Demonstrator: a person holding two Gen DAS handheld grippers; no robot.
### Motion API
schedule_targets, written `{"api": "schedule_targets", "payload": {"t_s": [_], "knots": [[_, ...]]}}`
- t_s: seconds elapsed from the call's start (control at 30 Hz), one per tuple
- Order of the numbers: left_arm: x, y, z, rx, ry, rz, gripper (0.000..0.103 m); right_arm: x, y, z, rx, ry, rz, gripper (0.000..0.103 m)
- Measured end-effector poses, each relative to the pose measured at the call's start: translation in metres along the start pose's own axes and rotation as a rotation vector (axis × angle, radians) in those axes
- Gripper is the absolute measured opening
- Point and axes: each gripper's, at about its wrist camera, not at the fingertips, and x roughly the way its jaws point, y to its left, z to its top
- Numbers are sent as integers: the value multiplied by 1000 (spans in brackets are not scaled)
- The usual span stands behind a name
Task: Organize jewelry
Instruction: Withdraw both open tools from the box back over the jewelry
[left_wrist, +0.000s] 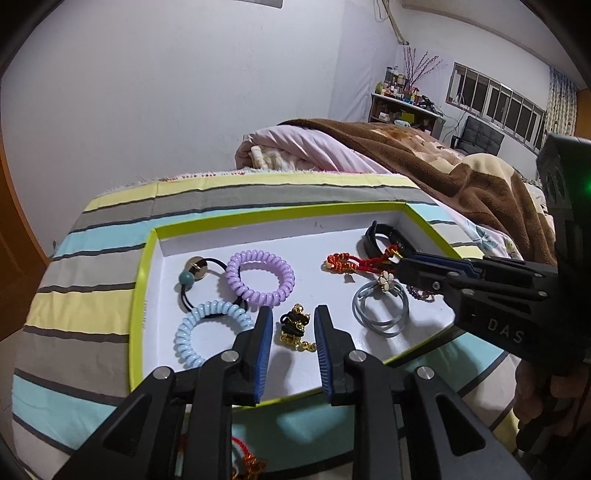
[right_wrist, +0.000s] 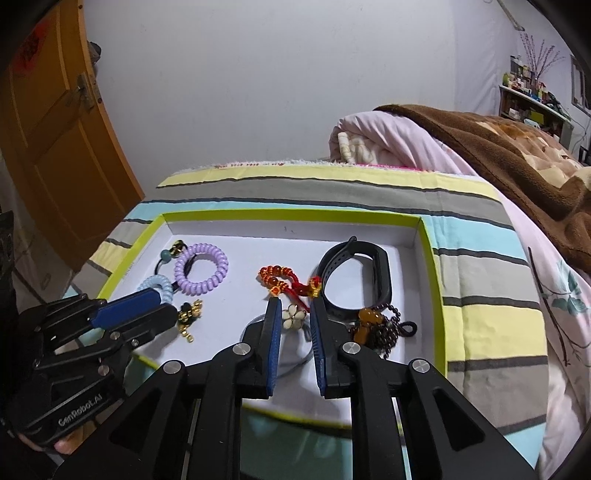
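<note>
Left gripper (left_wrist: 293, 325): fingers spread, pinching nothing; the black-and-gold hair tie (left_wrist: 293, 326) lies on the tray floor between them, untouched as far as can be seen.
Right gripper (right_wrist: 293, 314): fingers spread, nothing pinched; the white flower charm (right_wrist: 293, 315) of the grey bangles (left_wrist: 380, 308) sits in the gap.

Tray (left_wrist: 137, 280), lime rim, white floor, set on the striped bedcover (left_wrist: 92, 236).
Left group: blue coil tie (left_wrist: 207, 332), purple coil tie (left_wrist: 260, 278), black elastic with bead and disc (left_wrist: 194, 271), touching one another.
Right group: red beaded cord (left_wrist: 347, 263), black wristband (right_wrist: 354, 273), amber pendant on dark bead chain (right_wrist: 373, 325), crowded close together.

Progress, judged: 8 pieces in the tray, roughly sorted into hair ties and bracelets; both last items look freshly set down.
Remaining: red and gold trinkets (left_wrist: 247, 463) show below the tray's near edge, outside it, partly hidden; likely next.
</note>
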Motion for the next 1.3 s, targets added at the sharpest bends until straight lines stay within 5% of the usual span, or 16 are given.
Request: {"api": "schedule_targets", "payload": {"t_s": [1.1,1.3], "knots": [[-165,-25,-97,-46,-135,72,24,-179,50,-119,-39,-158,-5,17],[-184,-28,-113,-51,-157,91,24,-195,57,-133,-41,-175,-9,31]]}}
